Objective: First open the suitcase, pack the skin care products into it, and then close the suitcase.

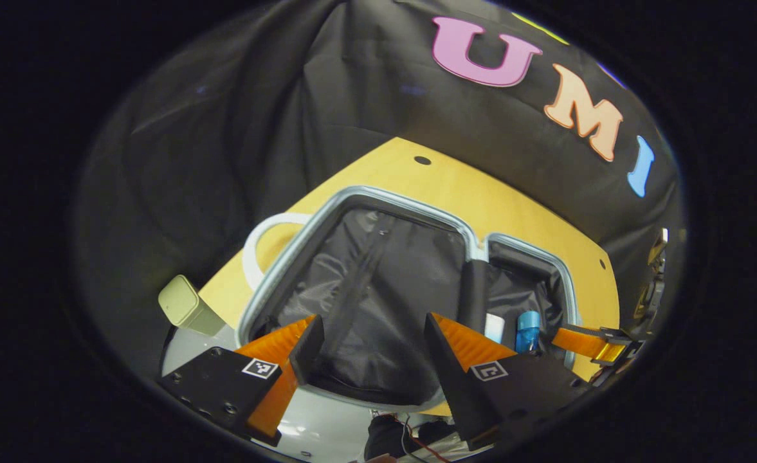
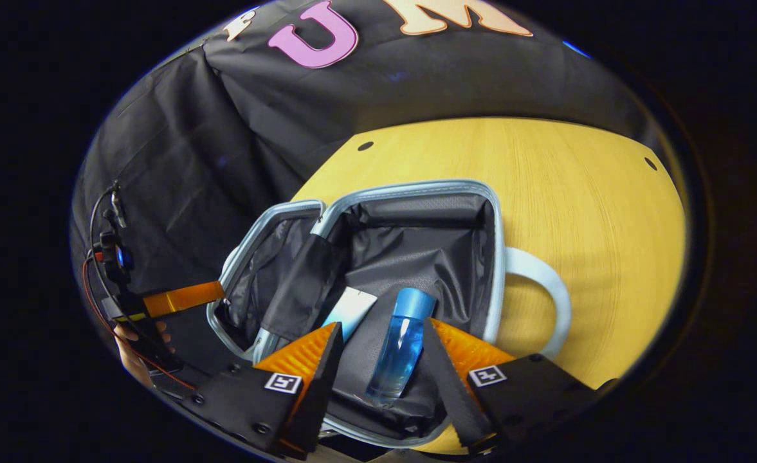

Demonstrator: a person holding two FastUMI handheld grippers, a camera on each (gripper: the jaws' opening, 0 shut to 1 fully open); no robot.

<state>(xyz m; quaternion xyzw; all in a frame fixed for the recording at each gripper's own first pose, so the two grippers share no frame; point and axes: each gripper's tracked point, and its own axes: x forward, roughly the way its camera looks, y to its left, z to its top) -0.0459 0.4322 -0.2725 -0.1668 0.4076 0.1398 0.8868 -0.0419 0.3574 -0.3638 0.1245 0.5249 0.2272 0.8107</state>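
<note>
one suitcase, lying open on the yellow wooden table, both halves up, pale blue-grey rims, black lining. two halves counted: in the left gripper view the larger-looking one fills the centre, the other sits at 3 o'clock of it.

left gripper: jaws spread wide, nothing between them, hovering over the near edge of the lined half with its zipped black divider.

skin care products, two counted inside the suitcase. one blue bottle with a blue cap, lying in the lining. one white tube just beside it at its 10 o'clock, partly tucked under a black fabric flap. in the left gripper view both items lie in the far half: bottle, tube, side by side.

right gripper: jaws released, wide apart, the blue bottle lying between the two fingers; cannot tell if either finger touches it.

one white suitcase handle, at 3 o'clock of the case in the right gripper view.

one pale green box-like object at 9 o'clock of the case in the left gripper view, off the table edge; kind unclear.

in the right gripper view, the left gripper shows at 8 o'clock by the other half, held in a hand.
</note>
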